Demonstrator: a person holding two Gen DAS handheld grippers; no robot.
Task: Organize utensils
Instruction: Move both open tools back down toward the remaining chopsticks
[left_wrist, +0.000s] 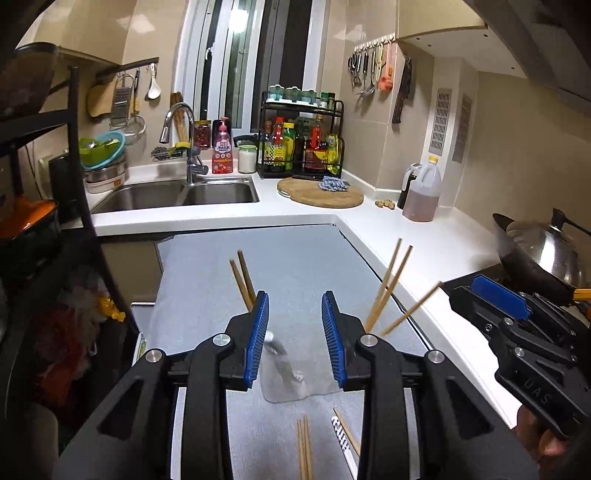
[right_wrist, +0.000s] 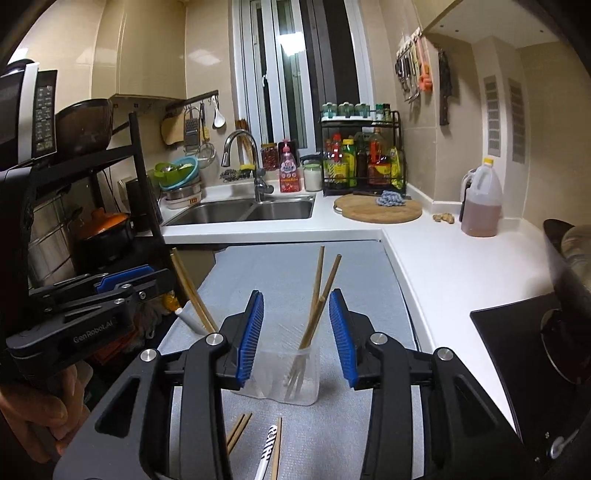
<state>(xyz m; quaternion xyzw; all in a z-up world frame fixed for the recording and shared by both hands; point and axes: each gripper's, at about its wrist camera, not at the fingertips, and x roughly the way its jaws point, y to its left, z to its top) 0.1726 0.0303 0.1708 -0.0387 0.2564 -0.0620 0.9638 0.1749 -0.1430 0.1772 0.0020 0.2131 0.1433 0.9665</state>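
A clear plastic cup (right_wrist: 282, 373) stands on the grey mat (right_wrist: 280, 273), holding several wooden chopsticks (right_wrist: 317, 295) that lean out of it. A second clear cup (left_wrist: 291, 373) with chopsticks (left_wrist: 243, 280) and a white-handled utensil shows in the left wrist view. Loose chopsticks (right_wrist: 236, 432) and a black-and-white patterned utensil (right_wrist: 266, 448) lie on the mat in front of the cups. My left gripper (left_wrist: 294, 306) is open and empty above its cup. My right gripper (right_wrist: 296, 304) is open and empty, with its jaws on either side of the cup's chopsticks.
A white counter (right_wrist: 443, 266) runs along the right with an oil jug (right_wrist: 482, 199), a round cutting board (right_wrist: 376, 208) and a wok (left_wrist: 539, 254) on a black hob. A sink (right_wrist: 240, 210) lies behind. A black rack (right_wrist: 85, 184) stands at the left.
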